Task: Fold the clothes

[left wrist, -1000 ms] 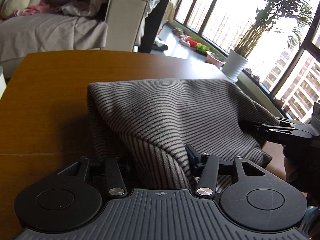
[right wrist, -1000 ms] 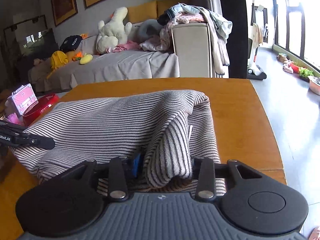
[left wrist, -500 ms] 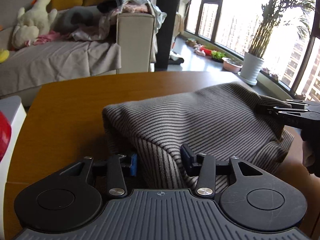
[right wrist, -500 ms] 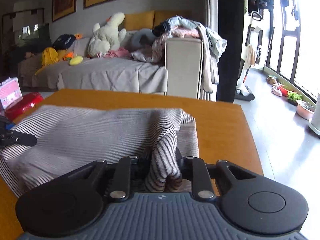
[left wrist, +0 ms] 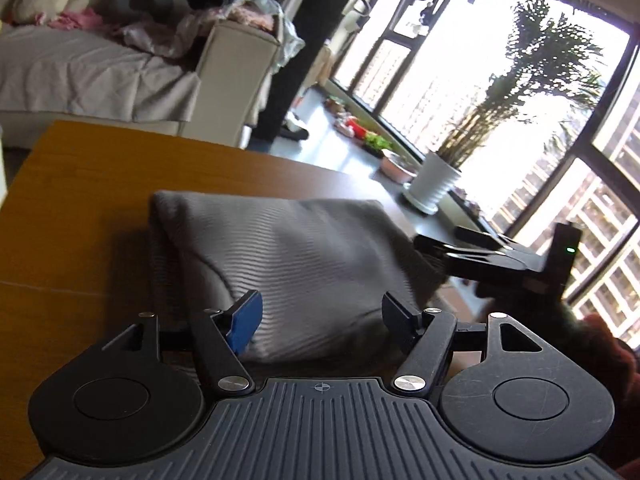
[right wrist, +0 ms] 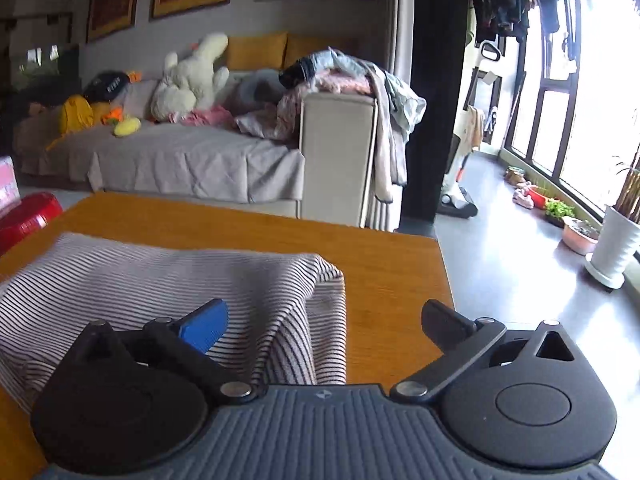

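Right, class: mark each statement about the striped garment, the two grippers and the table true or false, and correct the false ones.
1. The left gripper is open. True.
2. The right gripper is clamped on the striped garment. False: its jaws are spread wide, gripping nothing.
3. The striped garment lies on a wooden table. True.
4. The garment hangs off the table's far edge. False: bare wood shows beyond it.
5. A potted plant stands by the window. True.

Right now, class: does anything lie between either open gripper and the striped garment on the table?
Nothing visible does. The left gripper and right gripper both stand open directly at the striped garment, which lies alone on the wooden table.
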### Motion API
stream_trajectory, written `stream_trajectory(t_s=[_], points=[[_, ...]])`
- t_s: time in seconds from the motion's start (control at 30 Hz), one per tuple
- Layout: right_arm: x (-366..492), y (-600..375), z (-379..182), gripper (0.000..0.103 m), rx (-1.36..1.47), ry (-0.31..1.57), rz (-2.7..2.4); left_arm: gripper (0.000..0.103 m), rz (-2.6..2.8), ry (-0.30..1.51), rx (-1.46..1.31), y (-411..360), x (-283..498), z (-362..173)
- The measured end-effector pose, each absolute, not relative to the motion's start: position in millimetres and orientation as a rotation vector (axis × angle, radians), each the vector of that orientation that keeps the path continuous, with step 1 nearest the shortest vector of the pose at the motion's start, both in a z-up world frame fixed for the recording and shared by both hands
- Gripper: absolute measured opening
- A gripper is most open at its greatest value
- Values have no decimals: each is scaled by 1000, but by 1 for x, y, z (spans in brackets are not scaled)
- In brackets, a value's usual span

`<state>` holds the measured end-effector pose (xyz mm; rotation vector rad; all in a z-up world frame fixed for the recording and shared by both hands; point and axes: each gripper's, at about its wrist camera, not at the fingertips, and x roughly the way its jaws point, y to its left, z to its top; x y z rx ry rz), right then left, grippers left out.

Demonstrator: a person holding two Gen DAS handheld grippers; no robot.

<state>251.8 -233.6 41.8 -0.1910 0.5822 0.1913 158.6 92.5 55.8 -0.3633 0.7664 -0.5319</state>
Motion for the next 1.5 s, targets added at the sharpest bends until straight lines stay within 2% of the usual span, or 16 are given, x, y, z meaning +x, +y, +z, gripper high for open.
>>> stream_trajectory(t_s=[0.13,0.43,0.6,0.73,0.8,0.87,0.9,0.93,0.97,1.07,1.13,1.4,1.47,1.5], points=[[256,-231,24,103,-191,657,145,70,-492,877,-367,75,175,22],[179,-242,19,103,-30,740,271,70,-420,805,-364,88,228,14],[138,-224,38,103,-103,661,380,71,-377,798,-351,83,259,17],[139,-241,69,103,-90,560,359,85,-388,766,-348,84,240,39],[155,-252,72,103,-77,561,321,85,-440,745,-357,79,224,50],[174,-254,63,103,-97,585,245,83,-511,734,-354,68,207,56],[184,-256,58,103,-107,597,206,77,-546,734,-345,62,200,57],[193,-255,49,103,-121,627,172,65,-582,747,-342,55,193,54],[199,-253,37,103,-134,663,152,60,-616,777,-345,49,189,49],[194,-249,20,103,-140,691,121,57,-632,851,-295,35,186,24],[183,-248,18,103,-129,669,107,48,-618,857,-270,35,188,15],[140,-243,11,103,36,734,224,46,-474,831,-223,55,208,8],[133,-241,9,103,56,726,236,48,-457,824,-201,55,206,9],[132,-240,9,103,56,725,236,52,-445,817,-176,54,204,10]])
